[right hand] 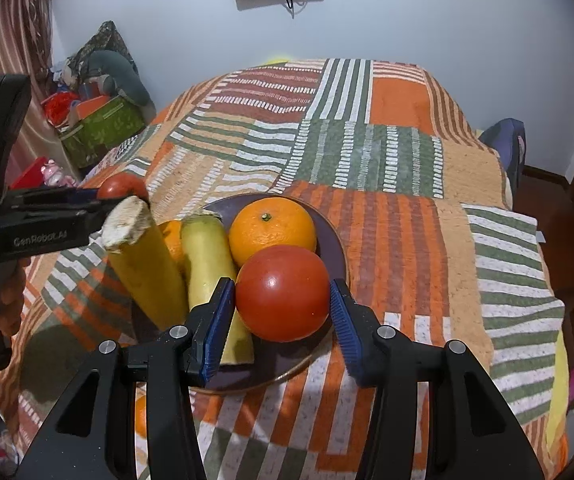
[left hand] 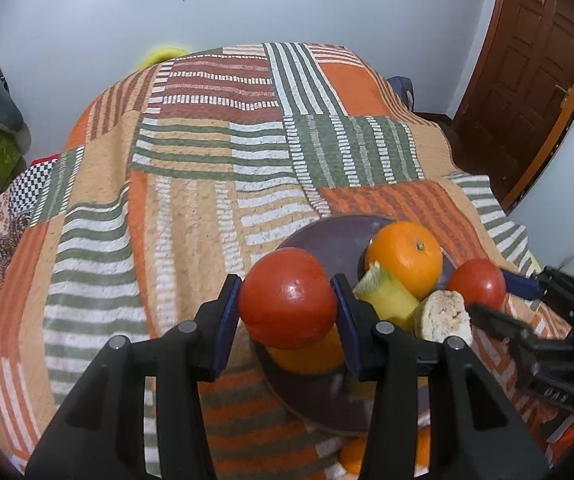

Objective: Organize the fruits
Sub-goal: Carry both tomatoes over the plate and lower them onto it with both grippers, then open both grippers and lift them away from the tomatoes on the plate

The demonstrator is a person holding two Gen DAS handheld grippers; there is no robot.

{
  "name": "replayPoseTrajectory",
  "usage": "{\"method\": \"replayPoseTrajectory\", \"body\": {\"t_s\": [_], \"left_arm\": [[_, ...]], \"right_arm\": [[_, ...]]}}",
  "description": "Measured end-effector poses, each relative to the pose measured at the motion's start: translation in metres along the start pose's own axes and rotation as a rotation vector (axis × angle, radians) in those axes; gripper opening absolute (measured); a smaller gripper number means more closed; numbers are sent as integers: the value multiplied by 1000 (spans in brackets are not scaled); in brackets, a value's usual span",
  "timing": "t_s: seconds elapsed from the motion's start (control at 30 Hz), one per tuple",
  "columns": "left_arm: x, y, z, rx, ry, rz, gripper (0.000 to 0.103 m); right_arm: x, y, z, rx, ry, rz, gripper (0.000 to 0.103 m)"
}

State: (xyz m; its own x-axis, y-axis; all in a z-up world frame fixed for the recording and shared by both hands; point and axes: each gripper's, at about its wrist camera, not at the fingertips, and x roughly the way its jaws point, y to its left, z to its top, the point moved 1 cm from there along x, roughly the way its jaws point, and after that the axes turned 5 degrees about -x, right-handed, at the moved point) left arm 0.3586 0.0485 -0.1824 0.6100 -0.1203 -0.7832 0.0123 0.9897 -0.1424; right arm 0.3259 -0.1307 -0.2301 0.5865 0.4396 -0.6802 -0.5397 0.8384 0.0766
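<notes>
A dark purple plate lies on a patchwork bedspread. On it are an orange, two yellow corn-like pieces and a second orange, mostly hidden. My left gripper is shut on a red tomato, held over the plate's left edge. My right gripper is shut on another red tomato at the plate's near right side; it also shows in the left wrist view. The left gripper and its tomato show at left in the right wrist view.
The striped orange, green and white bedspread covers the bed. Another orange lies on it near the plate's front. A green box and clutter stand at the left wall. A brown door is at the right.
</notes>
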Motion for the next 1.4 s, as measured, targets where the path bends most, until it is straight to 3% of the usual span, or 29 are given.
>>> {"method": "replayPoseTrajectory", "body": {"t_s": [0.57,0.87,1.13,1.4], "left_arm": [[38,-14,13,12,38,-23,46],[37,-12,14,5,35,-24,54],[12,-7,8,4,9,6,54],[-43,-5,-10,9,-42,22,54]], "right_arm": [[14,-6,-4,1,33,29,45],[14,-3,-3,-10,27,40,46],[6,2,-3,-23,26,26,46],[-25,13,-6,-31,-1,2,46]]}}
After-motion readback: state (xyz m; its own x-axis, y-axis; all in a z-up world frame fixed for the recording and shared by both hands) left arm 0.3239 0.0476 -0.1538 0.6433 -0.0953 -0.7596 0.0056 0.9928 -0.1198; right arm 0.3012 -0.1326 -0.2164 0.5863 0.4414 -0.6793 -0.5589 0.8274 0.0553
